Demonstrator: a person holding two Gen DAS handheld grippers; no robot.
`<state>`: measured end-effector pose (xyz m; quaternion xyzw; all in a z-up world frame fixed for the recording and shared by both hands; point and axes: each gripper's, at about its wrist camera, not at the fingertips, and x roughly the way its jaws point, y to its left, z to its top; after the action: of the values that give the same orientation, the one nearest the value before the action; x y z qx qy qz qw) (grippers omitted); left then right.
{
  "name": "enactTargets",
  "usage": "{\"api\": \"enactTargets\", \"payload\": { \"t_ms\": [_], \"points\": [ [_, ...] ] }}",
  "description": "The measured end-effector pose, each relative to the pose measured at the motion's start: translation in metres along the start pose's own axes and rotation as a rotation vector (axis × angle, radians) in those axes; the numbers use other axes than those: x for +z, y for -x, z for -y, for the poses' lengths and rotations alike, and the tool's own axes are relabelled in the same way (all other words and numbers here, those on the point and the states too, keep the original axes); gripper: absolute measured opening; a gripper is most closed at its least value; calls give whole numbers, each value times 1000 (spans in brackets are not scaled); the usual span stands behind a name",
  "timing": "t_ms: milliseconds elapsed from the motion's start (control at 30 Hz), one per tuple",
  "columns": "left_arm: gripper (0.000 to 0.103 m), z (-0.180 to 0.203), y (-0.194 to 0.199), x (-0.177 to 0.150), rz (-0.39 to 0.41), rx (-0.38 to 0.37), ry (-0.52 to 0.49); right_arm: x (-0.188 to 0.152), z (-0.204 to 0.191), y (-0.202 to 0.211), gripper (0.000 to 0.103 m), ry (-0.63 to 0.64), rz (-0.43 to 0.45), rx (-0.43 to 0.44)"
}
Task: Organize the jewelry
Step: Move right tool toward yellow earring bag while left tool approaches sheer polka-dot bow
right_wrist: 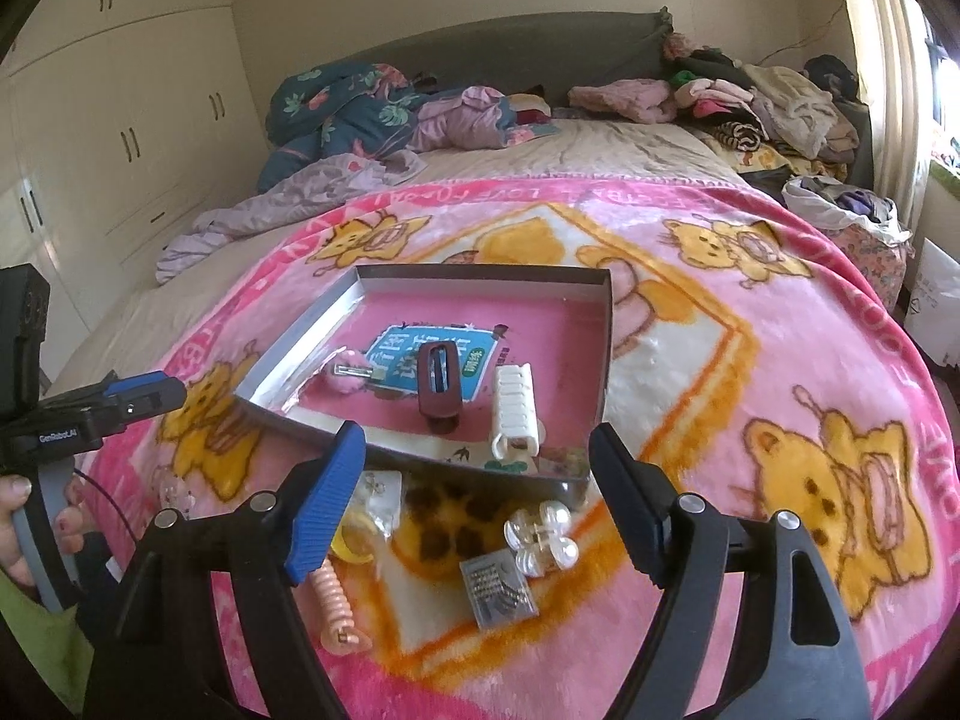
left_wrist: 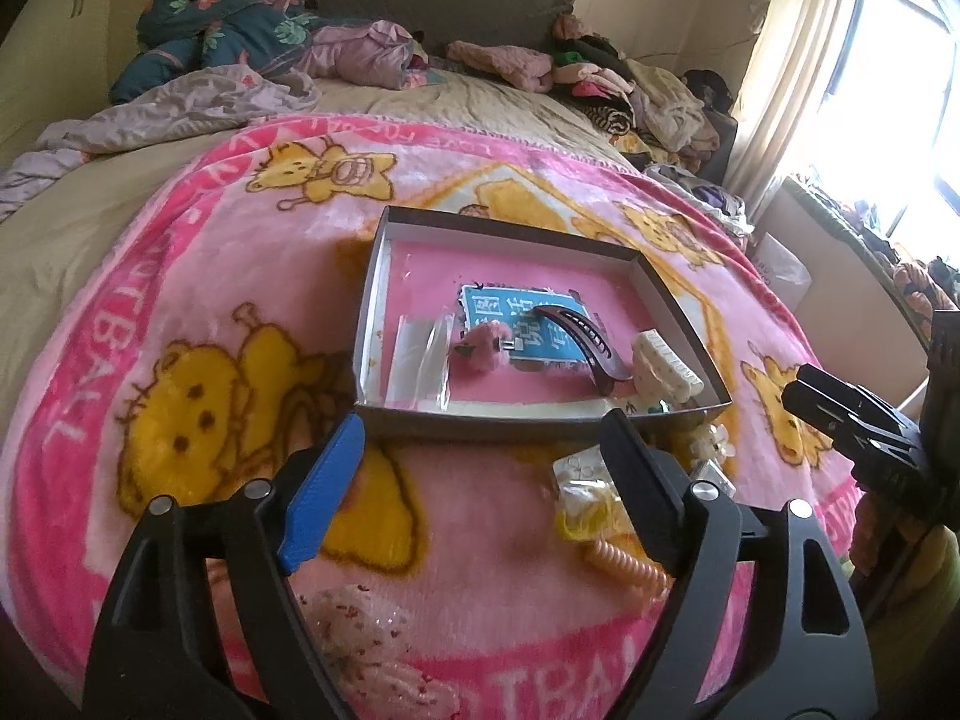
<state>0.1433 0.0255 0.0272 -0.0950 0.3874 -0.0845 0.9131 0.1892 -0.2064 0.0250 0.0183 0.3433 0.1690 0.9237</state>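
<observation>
Box holds brown clip, white clip; pearl clip, coil tie wait before box. Both grippers gape empty.

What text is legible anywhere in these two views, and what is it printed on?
"GenRobot.AI": white lettering on the left hand-held gripper, right wrist view.
"FOOTBALL" (partly cut off): white letters on the pink blanket border.
"LOVE FOR...": same border, far edge, upside down; the rest is blurred.
Blue card in the box: large white Chinese characters, too blurred to read.
White bag by the wall: faint print, unreadable.
</observation>
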Motion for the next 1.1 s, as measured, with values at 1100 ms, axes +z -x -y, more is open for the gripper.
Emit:
{"api": "enactTargets", "payload": {
  "t_ms": [1100],
  "points": [
    [87,-37,40,-41,17,63,62,-44,-64,-20,78,77,-99,118]
  ]
}}
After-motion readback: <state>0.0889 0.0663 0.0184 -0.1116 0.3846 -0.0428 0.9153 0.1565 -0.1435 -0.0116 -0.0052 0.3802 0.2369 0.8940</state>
